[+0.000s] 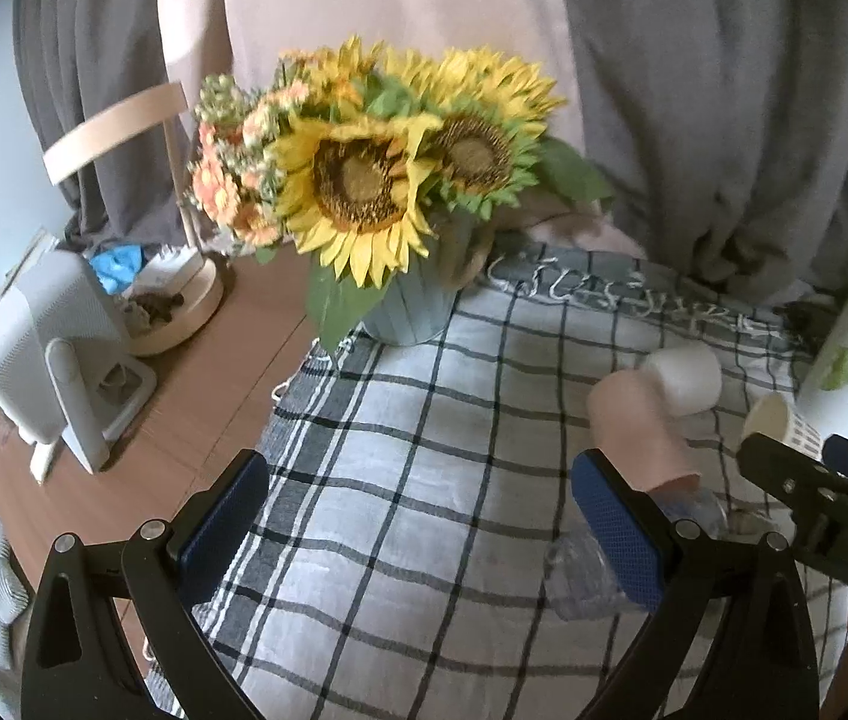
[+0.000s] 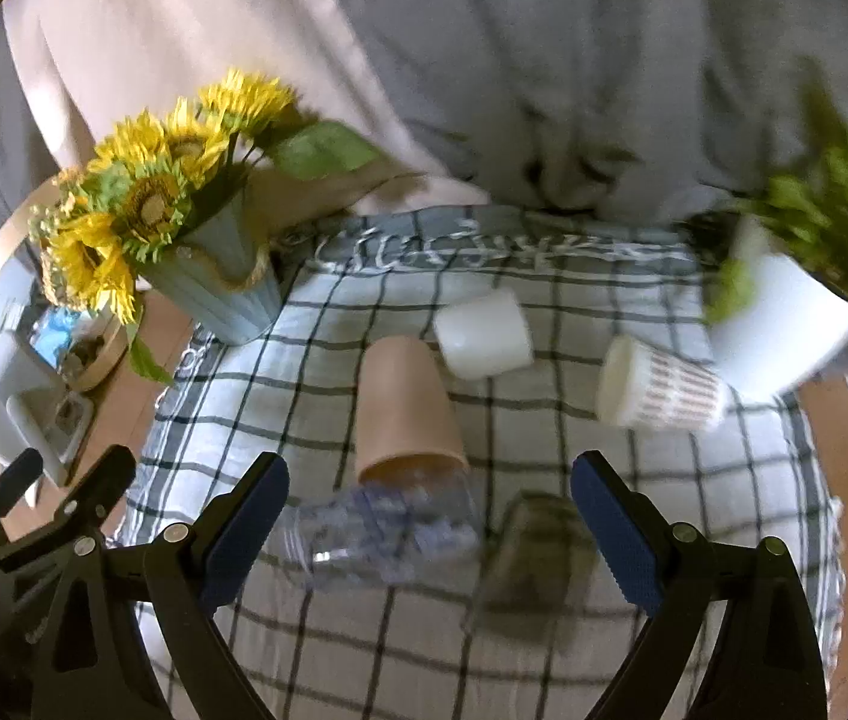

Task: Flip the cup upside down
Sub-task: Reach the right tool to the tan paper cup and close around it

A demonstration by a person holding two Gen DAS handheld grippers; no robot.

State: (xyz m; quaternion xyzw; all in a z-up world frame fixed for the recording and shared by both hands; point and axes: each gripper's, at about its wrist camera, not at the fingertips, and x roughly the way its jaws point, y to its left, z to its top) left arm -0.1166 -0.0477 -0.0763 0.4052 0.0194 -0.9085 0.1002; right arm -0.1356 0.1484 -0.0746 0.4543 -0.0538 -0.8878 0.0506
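Black gripper [image 2: 430, 531], blue ribbed pads [image 2: 619, 531]

Two wrist fisheyes low over the checked cloth [image 1: 399, 480], facing the curtain, sharing sunflowers [image 2: 141, 192].

On the tablecloth [image 2: 399, 648] I see five cups. A paper cup [image 2: 408, 414] stands mouth down at centre, a mug [image 2: 484, 336] just behind it to the right, a patterned cup [image 2: 658, 387] further right. In front lie a plastic cup [image 2: 381, 540] and, I think, a glass [image 2: 538, 564]. The flower vase [image 2: 225, 294] stands back left, a plant pot [image 2: 784, 330] back right.
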